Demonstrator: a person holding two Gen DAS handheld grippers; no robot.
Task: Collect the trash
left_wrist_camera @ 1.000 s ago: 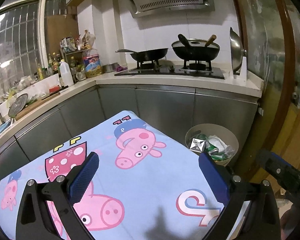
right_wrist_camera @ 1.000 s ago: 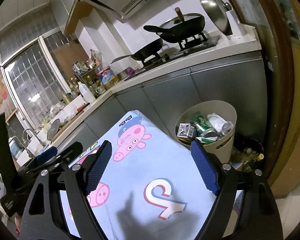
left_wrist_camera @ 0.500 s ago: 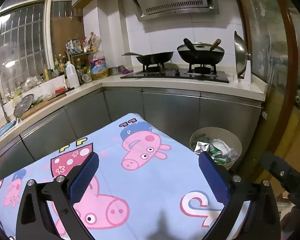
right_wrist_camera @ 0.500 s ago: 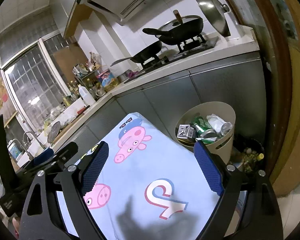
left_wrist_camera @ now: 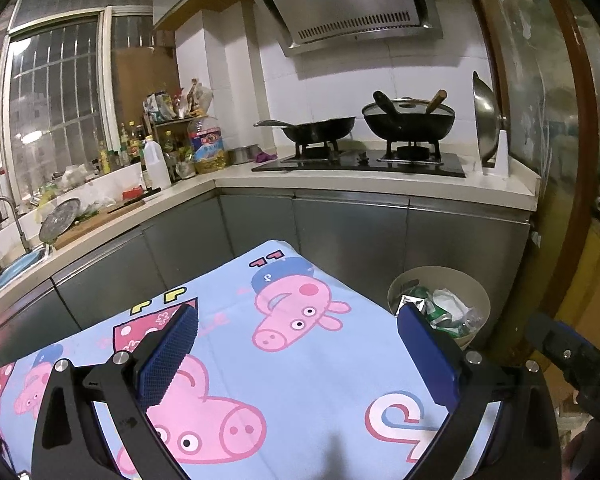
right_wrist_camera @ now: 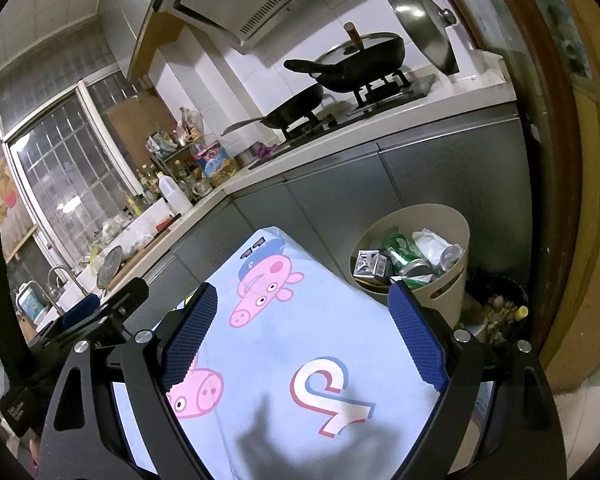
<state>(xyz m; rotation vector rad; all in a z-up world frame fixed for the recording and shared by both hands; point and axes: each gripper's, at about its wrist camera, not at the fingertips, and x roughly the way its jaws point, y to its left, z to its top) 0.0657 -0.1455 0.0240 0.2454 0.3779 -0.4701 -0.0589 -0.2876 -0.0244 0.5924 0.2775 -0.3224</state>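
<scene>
A beige trash bin [left_wrist_camera: 480, 300] [right_wrist_camera: 458, 236] stands on the floor past the table's far right corner. It holds green cans [right_wrist_camera: 404, 254], a silver carton [right_wrist_camera: 370, 264] and crumpled white wrappers [right_wrist_camera: 430, 242]. My left gripper [left_wrist_camera: 298, 334] is open and empty above the table. My right gripper [right_wrist_camera: 302, 322] is open and empty above the table, with the bin just beyond its right finger. No loose trash shows on the cloth.
The table carries a blue cartoon pig cloth [left_wrist_camera: 292, 360] [right_wrist_camera: 300, 340]. Grey cabinets [left_wrist_camera: 352, 236] and a counter with a stove and two woks [left_wrist_camera: 408, 120] run behind. A sink [left_wrist_camera: 16, 272] is at far left. A second dark bin [right_wrist_camera: 500, 304] sits by the brown door frame.
Both grippers have drawn back and tilted up a little; the bin and table sit lower and farther in both views. Jaws stay open.
</scene>
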